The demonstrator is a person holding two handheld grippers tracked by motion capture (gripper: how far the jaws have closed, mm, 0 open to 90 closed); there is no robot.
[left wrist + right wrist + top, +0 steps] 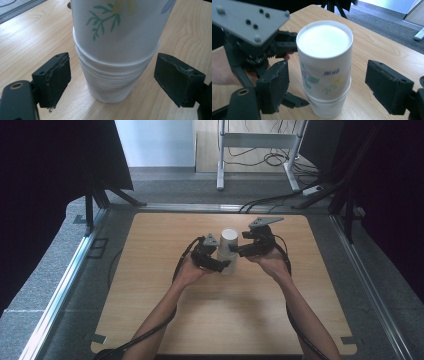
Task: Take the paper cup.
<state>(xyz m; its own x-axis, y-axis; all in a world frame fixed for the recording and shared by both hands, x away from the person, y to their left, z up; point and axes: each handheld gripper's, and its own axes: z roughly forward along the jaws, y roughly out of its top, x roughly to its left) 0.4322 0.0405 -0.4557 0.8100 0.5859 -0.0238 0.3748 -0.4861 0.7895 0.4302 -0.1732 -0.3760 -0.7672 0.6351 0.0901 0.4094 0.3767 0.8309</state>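
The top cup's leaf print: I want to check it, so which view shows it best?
The left gripper view: the top cup is close, its green sprig sharp. The right gripper view shows its base and smaller, blurrier prints; the high view shows it plain.

Cup stack (228,251) stands mid-table (165,320), w/ left gripper (214,259) and right gripper (248,247) close on either side, blocking side approach. Small gaps btw pads (58,80) and cups. Rest of tabletop is free, front and back.

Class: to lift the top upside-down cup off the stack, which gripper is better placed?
Probably the right gripper: its open jaws flank the top cup. The left gripper straddles the lower stack, suited to steadying it.
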